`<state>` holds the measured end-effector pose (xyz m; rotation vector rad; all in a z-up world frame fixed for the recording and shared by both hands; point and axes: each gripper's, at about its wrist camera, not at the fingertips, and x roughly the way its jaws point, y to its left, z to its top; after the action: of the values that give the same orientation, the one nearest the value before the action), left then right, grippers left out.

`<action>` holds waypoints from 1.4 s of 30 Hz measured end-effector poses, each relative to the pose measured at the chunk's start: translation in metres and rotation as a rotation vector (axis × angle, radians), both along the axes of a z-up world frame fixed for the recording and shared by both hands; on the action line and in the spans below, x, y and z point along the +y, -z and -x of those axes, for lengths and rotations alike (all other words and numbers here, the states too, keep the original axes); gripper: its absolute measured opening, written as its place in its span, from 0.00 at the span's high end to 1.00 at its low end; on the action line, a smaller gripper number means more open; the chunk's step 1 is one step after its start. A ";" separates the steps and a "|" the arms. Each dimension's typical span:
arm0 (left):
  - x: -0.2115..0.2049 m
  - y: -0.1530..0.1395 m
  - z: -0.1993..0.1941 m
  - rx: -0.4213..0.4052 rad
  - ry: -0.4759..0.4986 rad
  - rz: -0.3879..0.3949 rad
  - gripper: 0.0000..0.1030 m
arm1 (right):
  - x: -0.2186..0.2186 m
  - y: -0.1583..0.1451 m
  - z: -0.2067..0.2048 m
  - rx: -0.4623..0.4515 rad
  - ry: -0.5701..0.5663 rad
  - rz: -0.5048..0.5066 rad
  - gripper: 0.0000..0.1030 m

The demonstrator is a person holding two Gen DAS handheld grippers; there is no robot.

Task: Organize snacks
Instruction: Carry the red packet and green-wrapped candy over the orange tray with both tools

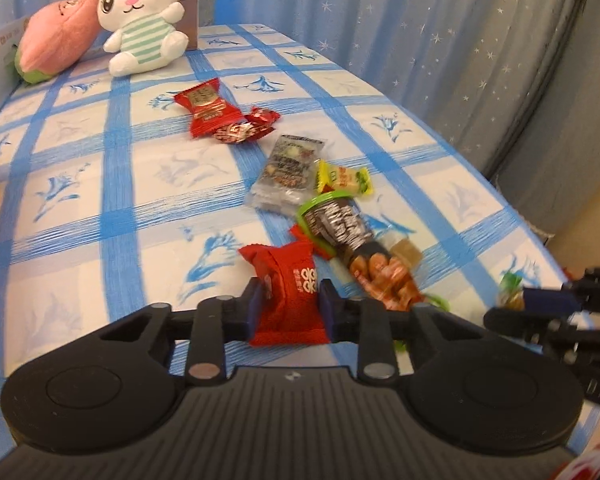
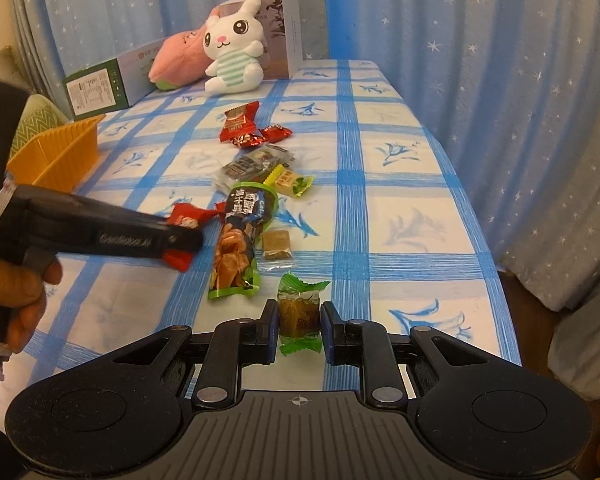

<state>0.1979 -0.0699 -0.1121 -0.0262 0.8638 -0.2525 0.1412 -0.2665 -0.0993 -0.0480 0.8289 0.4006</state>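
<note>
You're over a tablecloth (image 2: pixel 396 208) of white squares with blue stripes and blue flower prints. Behind it hangs a blue curtain (image 2: pixel 480 40) dotted with white stars. At its far end sits a white rabbit toy (image 2: pixel 232 52) in mint stripes; left, an orange basket (image 2: pixel 56 156). Your snacks: a red packet (image 1: pixel 292 292), a green-wrapped brown candy (image 2: pixel 299 316).

Snacks are lying in a loose line down the middle of the bench (image 2: pixel 400 200). A tray (image 2: pixel 56 152) is sitting at its left edge, and a plush rabbit (image 2: pixel 234 46) is leaning against a box (image 2: pixel 288 36) at the far end.
</note>
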 end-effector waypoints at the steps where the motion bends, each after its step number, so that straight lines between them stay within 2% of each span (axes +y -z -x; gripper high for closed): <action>1: 0.002 -0.001 0.003 0.000 0.004 -0.005 0.77 | 0.000 -0.001 0.000 0.001 0.001 -0.004 0.79; 11: 0.029 -0.017 0.029 0.005 -0.006 -0.002 0.78 | 0.009 -0.020 0.005 -0.014 0.019 -0.026 0.79; 25: 0.069 -0.097 0.085 -0.083 -0.063 0.037 0.78 | 0.041 -0.096 0.029 -0.101 0.004 -0.079 0.79; 33: 0.110 -0.132 0.117 -0.121 -0.120 0.041 0.78 | 0.089 -0.133 0.047 -0.137 -0.053 -0.121 0.79; 42: 0.173 -0.152 0.145 -0.126 -0.207 -0.001 0.78 | 0.166 -0.135 0.055 -0.109 -0.181 -0.150 0.79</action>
<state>0.0526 0.1034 0.0398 -0.0978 0.7296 -0.0589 0.0861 -0.1002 0.0354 -0.0051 0.6868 0.6245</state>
